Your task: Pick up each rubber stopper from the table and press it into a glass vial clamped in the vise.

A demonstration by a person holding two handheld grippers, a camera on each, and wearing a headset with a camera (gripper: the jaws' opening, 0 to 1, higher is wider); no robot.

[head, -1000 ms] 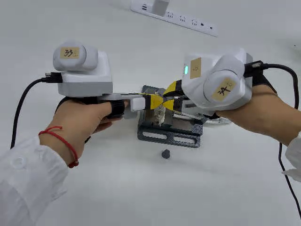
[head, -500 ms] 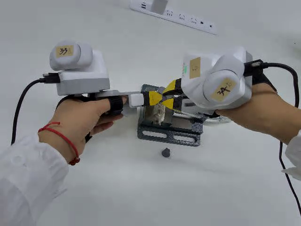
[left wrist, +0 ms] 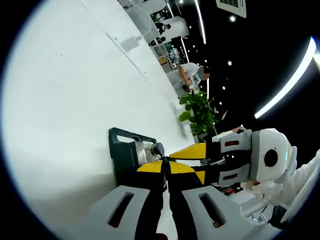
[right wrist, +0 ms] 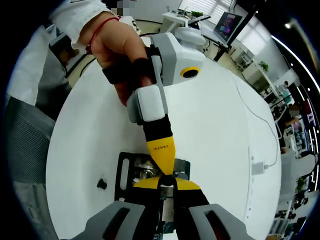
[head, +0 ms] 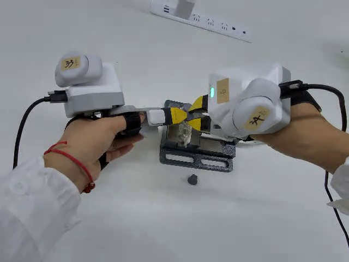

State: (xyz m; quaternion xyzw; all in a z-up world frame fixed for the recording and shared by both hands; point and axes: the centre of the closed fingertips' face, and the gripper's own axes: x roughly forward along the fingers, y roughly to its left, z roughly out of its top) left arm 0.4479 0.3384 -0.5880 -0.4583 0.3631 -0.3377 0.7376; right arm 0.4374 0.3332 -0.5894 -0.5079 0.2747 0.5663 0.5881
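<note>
A small dark rubber stopper (left wrist: pixel 159 148) sits at the mouth of the clear glass vial (left wrist: pixel 145 153) in the dark metal vise (head: pixel 196 159), just beyond your left tool (left wrist: pixel 165 167), whose jaws are together. Your right tool (right wrist: pixel 166 186) meets it from the opposite side (grip unclear). A second stopper (head: pixel 192 179) lies on the white tabletop (head: pixel 163 218).

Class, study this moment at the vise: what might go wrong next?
Both grippers' tips meet over the glass vial; a sideways shove from the left gripper or right gripper might crack it. The stopper at its mouth may seat crooked. The spare stopper by the vise might roll away.
</note>
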